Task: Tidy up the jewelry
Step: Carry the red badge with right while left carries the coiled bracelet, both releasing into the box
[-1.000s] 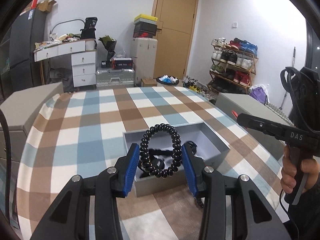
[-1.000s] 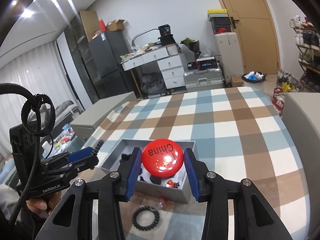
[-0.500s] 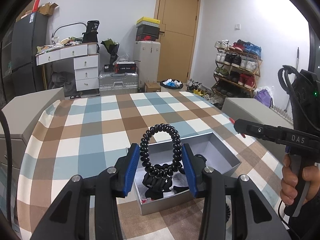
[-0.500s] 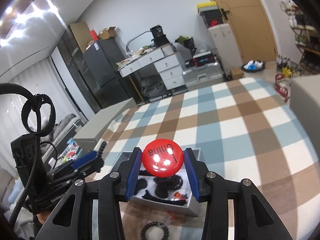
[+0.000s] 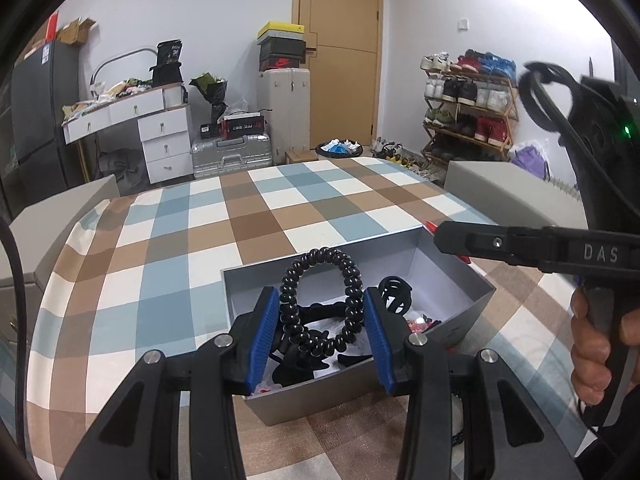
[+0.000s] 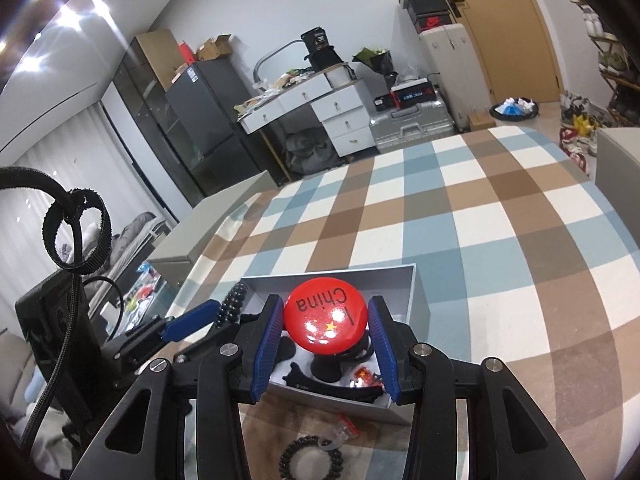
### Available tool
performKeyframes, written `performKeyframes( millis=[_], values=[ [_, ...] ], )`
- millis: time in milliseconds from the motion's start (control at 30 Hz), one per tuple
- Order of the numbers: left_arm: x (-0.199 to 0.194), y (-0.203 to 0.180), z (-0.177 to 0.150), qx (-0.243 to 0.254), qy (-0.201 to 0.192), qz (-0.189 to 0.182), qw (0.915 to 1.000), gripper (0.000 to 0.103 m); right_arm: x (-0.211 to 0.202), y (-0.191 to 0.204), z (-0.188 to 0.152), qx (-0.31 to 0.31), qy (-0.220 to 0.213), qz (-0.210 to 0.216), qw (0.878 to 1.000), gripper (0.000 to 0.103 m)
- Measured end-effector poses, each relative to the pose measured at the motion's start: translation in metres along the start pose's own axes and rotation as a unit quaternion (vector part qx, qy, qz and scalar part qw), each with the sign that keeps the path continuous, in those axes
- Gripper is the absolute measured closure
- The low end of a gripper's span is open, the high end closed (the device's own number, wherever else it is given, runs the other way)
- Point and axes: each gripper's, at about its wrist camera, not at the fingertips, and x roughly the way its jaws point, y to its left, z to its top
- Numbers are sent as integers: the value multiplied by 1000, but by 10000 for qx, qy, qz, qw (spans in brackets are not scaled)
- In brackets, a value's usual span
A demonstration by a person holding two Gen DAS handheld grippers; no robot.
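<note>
With both tools loaded and hanging over the grey box (image 5: 460,308), I read the step as dropping each piece inside.

Left of the box, bare checked counter (image 5: 120,280); nothing to dodge there. Left gripper (image 5: 320,330): blue fingers (image 5: 262,332) clamped on the black coiled bracelet (image 5: 320,276), pinched at its two sides, loop standing upright above the box's near half. The coil is springy, so I'd lower first until its bottom sits among the dark pieces already in the box, then spread the fingers. Released high, it may bounce out over the near wall.

Over the box's right part, right gripper (image 6: 326,340): fingers (image 6: 266,344) squeezed on the red round badge (image 6: 325,320) printed "China", held by its rim, face toward the camera, above the black items and a small red piece (image 6: 362,376) inside the box. The badge is smooth and domed, so the grip is thin; I'd keep the wrist steady and sink before letting go.

Both tools sit close over one small box, so I'd release one at a time, left first, to avoid the fingers knocking each other.

In front of the box, on the counter: a black bead bracelet (image 6: 310,460) and a clear clip with red (image 6: 344,432), not yet put away. Those come next.
</note>
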Motion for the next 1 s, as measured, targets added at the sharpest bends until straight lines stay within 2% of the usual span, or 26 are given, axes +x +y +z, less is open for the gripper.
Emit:
performKeyframes(
  millis=[267,833,1000],
  values=[
    [3,-3,-2,70,16,84,9999,66,5,1,-3,-53,107,-6,9999,60],
    [5,-2,-3,-70,46,-72,9999,65,4,2,-2,-170,113,-99,9997,59],
    [6,-4,-2,-52,83,-51,9999,58,0,1,0,-168,82,-100,9998,58]
  ],
)
